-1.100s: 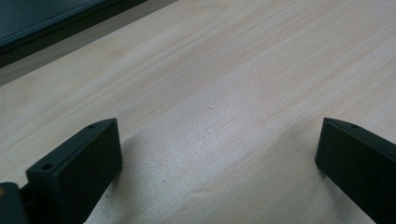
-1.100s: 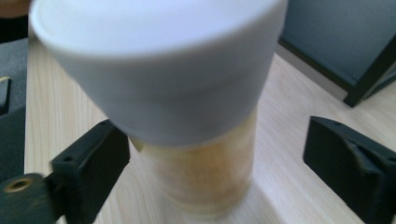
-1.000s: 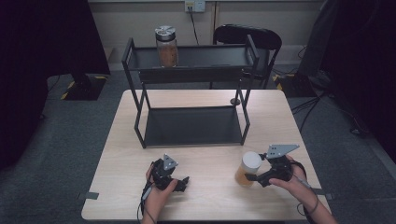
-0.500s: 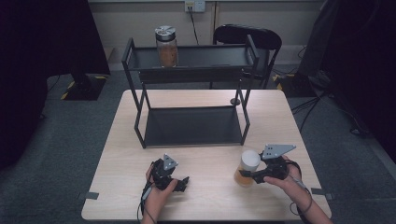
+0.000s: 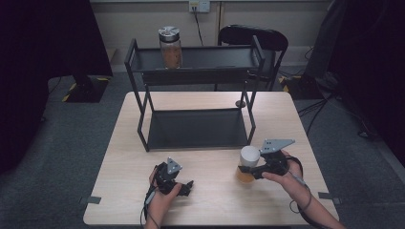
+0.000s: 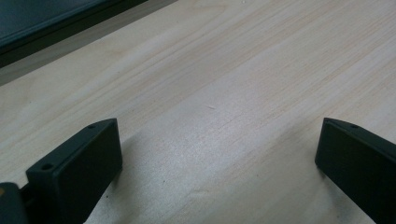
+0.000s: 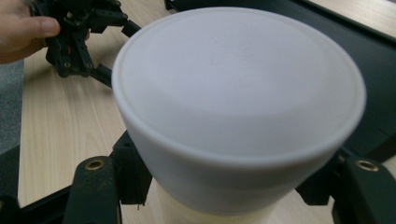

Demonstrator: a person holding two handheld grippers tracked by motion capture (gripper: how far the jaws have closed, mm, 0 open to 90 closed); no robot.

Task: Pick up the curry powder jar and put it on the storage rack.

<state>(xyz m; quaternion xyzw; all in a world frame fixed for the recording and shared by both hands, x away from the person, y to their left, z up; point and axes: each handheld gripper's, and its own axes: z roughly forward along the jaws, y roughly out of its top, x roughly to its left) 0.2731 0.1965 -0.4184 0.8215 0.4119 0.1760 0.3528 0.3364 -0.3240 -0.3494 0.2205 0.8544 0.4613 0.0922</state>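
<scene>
Two claws: the right claw point(image 5: 253, 168) has just closed on the jar point(image 5: 248, 164) below its white lid, over the counter point(image 5: 210, 195). Glass, likely heavy and slippery; grip stays under the lid. Left claw point(image 5: 184, 187) rests open.

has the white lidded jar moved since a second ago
Yes. In the high view the white-lidded jar, gripped by the right gripper, has shifted slightly away from the shelf rack, toward the table's near edge.

white-lidded amber jar point(image 5: 249, 163) — black shelf point(image 5: 196, 90)
</scene>
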